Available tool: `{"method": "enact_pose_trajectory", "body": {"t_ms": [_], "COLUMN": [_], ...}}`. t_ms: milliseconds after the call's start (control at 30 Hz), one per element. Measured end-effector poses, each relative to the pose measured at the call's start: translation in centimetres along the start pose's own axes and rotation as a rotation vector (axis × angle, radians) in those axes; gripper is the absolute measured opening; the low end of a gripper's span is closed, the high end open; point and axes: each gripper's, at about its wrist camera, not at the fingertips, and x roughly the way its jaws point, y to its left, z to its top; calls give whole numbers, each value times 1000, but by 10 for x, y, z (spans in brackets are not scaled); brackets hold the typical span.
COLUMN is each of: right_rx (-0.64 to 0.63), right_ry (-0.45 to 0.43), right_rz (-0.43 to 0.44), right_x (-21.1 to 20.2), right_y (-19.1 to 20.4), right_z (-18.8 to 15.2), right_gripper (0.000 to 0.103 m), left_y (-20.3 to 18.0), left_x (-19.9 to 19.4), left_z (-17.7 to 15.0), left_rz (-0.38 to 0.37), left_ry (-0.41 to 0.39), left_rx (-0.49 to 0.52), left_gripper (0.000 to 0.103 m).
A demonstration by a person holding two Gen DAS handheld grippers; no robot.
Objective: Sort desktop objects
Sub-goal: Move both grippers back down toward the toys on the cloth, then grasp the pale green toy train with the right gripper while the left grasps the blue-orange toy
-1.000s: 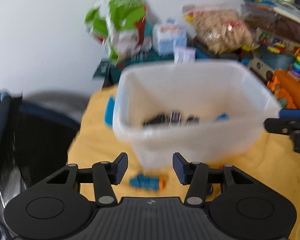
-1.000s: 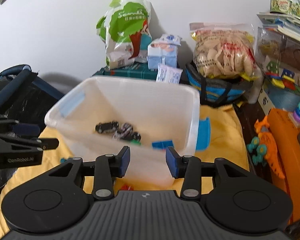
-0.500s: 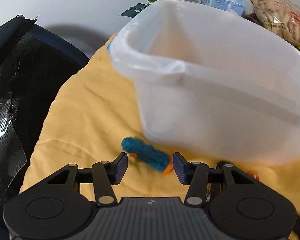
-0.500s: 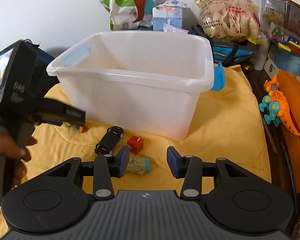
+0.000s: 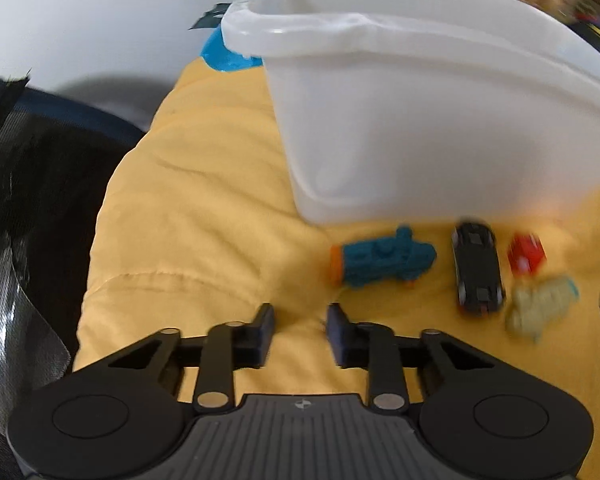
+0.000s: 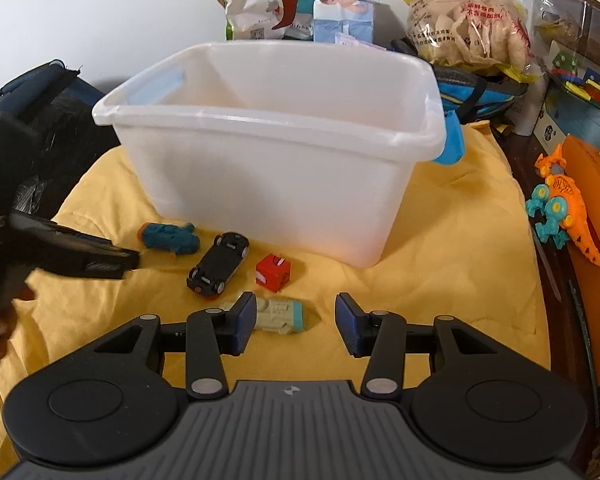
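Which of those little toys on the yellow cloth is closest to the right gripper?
The pale beige-and-turquoise toy vehicle, lying just ahead of the right gripper. The red cube, black car and teal toy lie farther off.

Item count, right wrist view:

- White plastic bin (image 6: pixel 284 168): one, frame centre.
- Small toys on the yellow cloth (image 6: pixel 452 264), lower centre: four in total.
  - Blue toy (image 6: pixel 170 238): one.
  - Black toy car (image 6: pixel 219 266): one.
  - Red cube (image 6: pixel 273 273): one.
  - Pale green toy vehicle (image 6: pixel 281 315): one.
- Orange dinosaur toy (image 6: pixel 564 208): one, right edge.
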Motion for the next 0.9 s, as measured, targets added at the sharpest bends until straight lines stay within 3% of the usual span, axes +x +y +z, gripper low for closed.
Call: {"method": "enact_pose_trajectory", "body": {"t_ms": [100,233,333,500,600,767,833,900], "right_rx": [-8,-3,20,-3,-20,3,9,-33], "right_ry": [5,19,20,36,37,59,71,77], "right_rz": [4,4,13,49,75,31,43,33], "right_x": [0,2,4,13,26,51,59,63], "right_y": [2,0,-3,-2,3,8,11,14], "right_z": [-5,-13,-17,-19,-15,-8,-7,-9], "right_gripper": [48,48,52,60,63,75,76,69], "left_y": [3,-6,-18,-16,-12,-21,-29,-35], "left_x": [-7,-18,-24,-25,-23,-10,-1,7], "left_z": [-16,-30,-38,-30,-20,2,9,14], "left_rz": [-24,-53,-37,-33,-27,-49,-85,-132], "left_ry": [-13,-32,-47,-82,-85,-100,-99,-83], "left_rx": [57,117,161,223,238,311,359,381], "left_gripper": [17,16,25,55,58,59,60,59]}}
